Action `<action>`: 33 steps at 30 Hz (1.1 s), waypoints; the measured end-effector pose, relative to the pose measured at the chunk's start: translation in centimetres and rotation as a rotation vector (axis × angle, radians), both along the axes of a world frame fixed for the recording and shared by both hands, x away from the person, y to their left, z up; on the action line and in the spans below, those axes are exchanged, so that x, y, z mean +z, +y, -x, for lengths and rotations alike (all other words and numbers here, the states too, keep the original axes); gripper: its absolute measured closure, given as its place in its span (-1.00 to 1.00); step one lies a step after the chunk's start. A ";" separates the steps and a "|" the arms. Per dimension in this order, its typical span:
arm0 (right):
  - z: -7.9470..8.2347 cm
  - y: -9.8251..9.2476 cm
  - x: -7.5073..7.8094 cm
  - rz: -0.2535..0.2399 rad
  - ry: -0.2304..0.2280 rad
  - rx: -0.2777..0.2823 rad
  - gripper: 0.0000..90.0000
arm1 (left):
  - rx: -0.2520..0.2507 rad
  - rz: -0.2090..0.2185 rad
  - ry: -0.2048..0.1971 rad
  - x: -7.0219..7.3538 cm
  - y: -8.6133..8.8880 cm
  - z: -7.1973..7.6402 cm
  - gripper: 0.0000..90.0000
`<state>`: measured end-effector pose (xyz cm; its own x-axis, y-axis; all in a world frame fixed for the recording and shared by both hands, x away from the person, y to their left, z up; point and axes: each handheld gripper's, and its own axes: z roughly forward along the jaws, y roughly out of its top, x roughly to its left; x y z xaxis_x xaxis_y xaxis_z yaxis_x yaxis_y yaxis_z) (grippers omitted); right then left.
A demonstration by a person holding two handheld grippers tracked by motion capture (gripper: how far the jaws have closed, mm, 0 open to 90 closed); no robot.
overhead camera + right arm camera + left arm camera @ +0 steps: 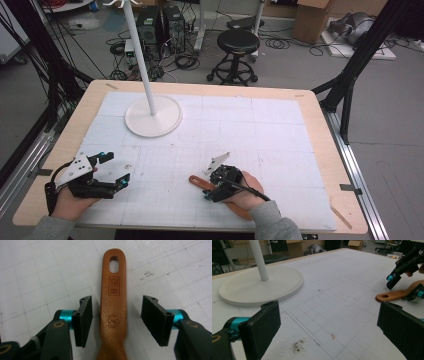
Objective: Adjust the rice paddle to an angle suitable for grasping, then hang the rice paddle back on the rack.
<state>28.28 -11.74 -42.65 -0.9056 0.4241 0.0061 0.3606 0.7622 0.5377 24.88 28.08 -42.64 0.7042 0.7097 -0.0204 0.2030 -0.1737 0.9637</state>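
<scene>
A brown wooden utensil handle (113,290) with a hanging hole and stamped marks lies flat on the white gridded mat (280,145). My right gripper (116,301) points down over it, a black pad on each side of the handle and a gap between each pad and the wood. In the high view that handle (196,180) pokes out left of my right gripper (207,185) near the front edge. My left gripper (116,168) rests at the front left, open, with bare mat between its jaws. The left gripper view shows the handle (394,295) and the right gripper (405,288) farther off.
A white stand with a round base (152,117) and a thin pole rises at the back left of the mat. The wooden table edge (325,120) frames the mat. Beyond the table are a black stool (237,42), cables and boxes on the floor.
</scene>
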 end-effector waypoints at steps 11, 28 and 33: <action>0.1 0.0 0.3 0.027 0.020 0.002 0.20 | 0.010 0.001 -0.001 0.0 0.4 0.4 -0.88; 0.3 -0.2 0.5 0.048 0.028 -0.011 0.34 | 0.005 -0.006 -0.001 0.0 0.2 0.3 -0.88; 0.4 0.0 0.6 0.069 0.025 -0.009 0.41 | 0.012 0.002 0.001 0.0 0.5 0.3 -0.88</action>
